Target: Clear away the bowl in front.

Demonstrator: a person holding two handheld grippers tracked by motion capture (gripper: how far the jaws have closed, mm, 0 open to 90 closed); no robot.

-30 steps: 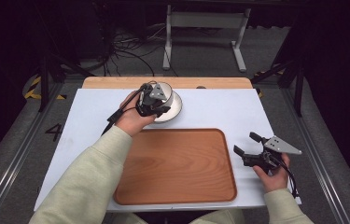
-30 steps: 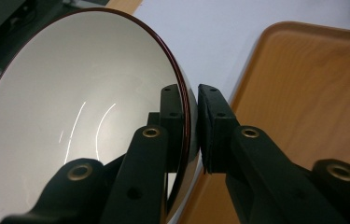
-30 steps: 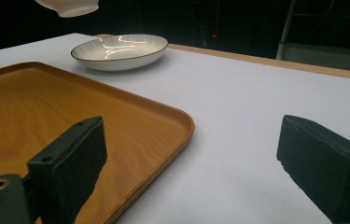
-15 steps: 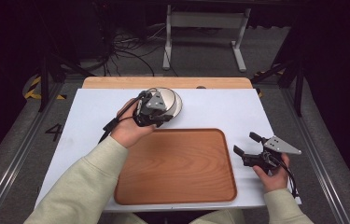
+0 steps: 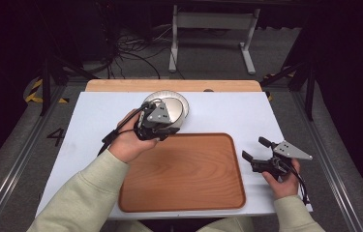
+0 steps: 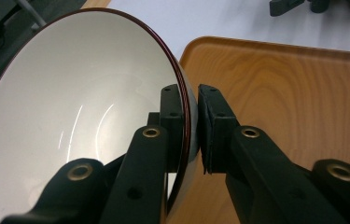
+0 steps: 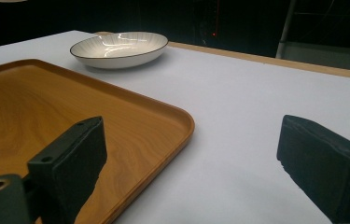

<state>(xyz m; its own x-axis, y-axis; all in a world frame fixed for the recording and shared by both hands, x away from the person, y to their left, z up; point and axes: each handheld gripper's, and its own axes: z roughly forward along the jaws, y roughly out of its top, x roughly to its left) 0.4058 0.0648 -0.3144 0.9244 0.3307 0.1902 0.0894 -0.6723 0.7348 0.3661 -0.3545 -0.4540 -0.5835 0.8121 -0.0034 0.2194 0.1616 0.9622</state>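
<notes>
High view: the left gripper (image 5: 162,126) sits at the tray's eleven o'clock corner, clamped on the near rim of a white bowl (image 5: 178,102). That bowl overlaps a shallow dish behind it, and the two cannot be told apart here. The wooden tray (image 5: 189,174) lies on the white table (image 5: 92,116). The right gripper (image 5: 255,150) rests at the tray's three o'clock, jaws spread with nothing between them.

Left gripper view: the bowl (image 6: 79,102), white inside with a dark red rim, is tilted, with its wall pinched between the two jaws. The tray (image 6: 294,93) lies at two o'clock.

Right gripper view: the jaws stand wide apart over bare table (image 7: 256,93). The tray (image 7: 46,107) is at nine o'clock, and a striped shallow dish (image 7: 119,49) rests on the table at eleven o'clock.
</notes>
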